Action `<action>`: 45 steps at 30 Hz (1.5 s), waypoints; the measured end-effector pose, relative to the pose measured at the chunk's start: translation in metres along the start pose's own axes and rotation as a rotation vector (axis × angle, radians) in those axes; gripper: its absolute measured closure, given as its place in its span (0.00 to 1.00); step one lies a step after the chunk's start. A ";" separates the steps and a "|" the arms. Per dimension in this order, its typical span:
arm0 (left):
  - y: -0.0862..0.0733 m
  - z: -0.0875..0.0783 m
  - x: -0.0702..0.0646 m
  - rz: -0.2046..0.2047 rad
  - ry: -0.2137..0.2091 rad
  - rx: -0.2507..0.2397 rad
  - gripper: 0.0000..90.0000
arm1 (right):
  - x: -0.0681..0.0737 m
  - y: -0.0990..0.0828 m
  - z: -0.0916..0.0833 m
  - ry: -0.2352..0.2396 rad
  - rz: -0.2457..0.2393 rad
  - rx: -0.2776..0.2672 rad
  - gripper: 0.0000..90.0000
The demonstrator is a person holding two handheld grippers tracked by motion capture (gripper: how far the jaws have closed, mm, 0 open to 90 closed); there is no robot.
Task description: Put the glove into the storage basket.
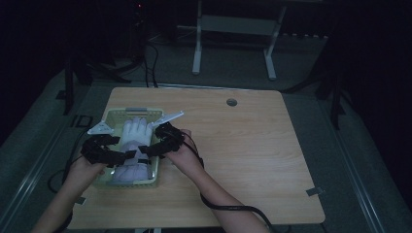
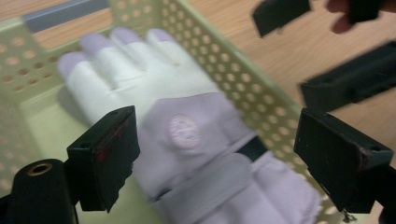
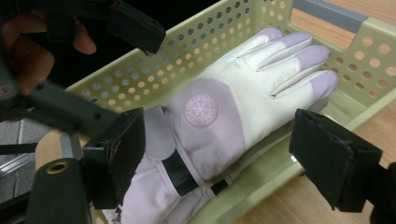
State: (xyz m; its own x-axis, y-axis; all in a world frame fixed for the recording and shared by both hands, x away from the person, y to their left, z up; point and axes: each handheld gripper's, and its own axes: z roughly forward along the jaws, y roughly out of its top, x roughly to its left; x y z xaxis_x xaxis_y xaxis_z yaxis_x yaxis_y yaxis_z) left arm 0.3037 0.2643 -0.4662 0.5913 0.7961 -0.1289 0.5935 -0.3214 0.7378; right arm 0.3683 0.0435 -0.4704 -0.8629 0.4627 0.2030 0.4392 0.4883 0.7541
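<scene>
Pale green plastic, full of round holes, makes up the basket (image 1: 154, 171) sitting toward the left side of the wooden table (image 1: 252, 155), and inside it lies a white and lavender glove (image 1: 133, 141), palm down, fingertips pointing away from the person toward the far wall with the grey handle (image 3: 329, 13). A round lavender badge (image 3: 201, 110) sits on the back of the glove, and a dark strap (image 3: 175, 173) crosses its wrist, with the cuff bunched at the near end of the basket. The left gripper (image 2: 212, 158) hangs over the cuff with its jaws spread wide, one on either side of the glove and touching nothing that I can see. The right gripper (image 3: 219, 158) comes in from the basket's right side, its jaws likewise released and standing well apart, with the glove between and beyond them. From above, both grippers meet just over the near half of the basket, very close to each other, and a black cable (image 1: 228, 206) trails back along the person's right forearm. Dim light keeps the room beyond the table dark.
</scene>
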 end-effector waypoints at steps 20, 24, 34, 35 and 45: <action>0.009 0.020 -0.053 0.014 -0.144 -0.099 0.02 | -0.028 -0.027 -0.042 -0.042 -0.016 -0.034 0.20; 0.012 0.029 -0.073 0.043 -0.194 -0.116 0.02 | -0.039 -0.038 -0.052 -0.058 0.005 -0.028 0.19; 0.014 0.053 -0.118 0.106 -0.308 -0.118 0.02 | -0.054 -0.064 -0.074 -0.082 -0.002 -0.031 0.19; 0.014 0.056 -0.121 0.114 -0.317 -0.114 0.02 | -0.056 -0.067 -0.076 -0.085 -0.003 -0.030 0.19; 0.013 0.078 -0.149 0.165 -0.376 -0.111 0.02 | -0.072 -0.101 -0.095 -0.099 -0.007 -0.025 0.18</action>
State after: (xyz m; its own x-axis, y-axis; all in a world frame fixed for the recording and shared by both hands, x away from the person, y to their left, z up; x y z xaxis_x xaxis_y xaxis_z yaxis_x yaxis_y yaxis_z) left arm 0.2665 0.1016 -0.4888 0.8433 0.4900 -0.2207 0.4242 -0.3548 0.8332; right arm 0.3622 -0.1099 -0.5017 -0.8363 0.5311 0.1358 0.4259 0.4735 0.7710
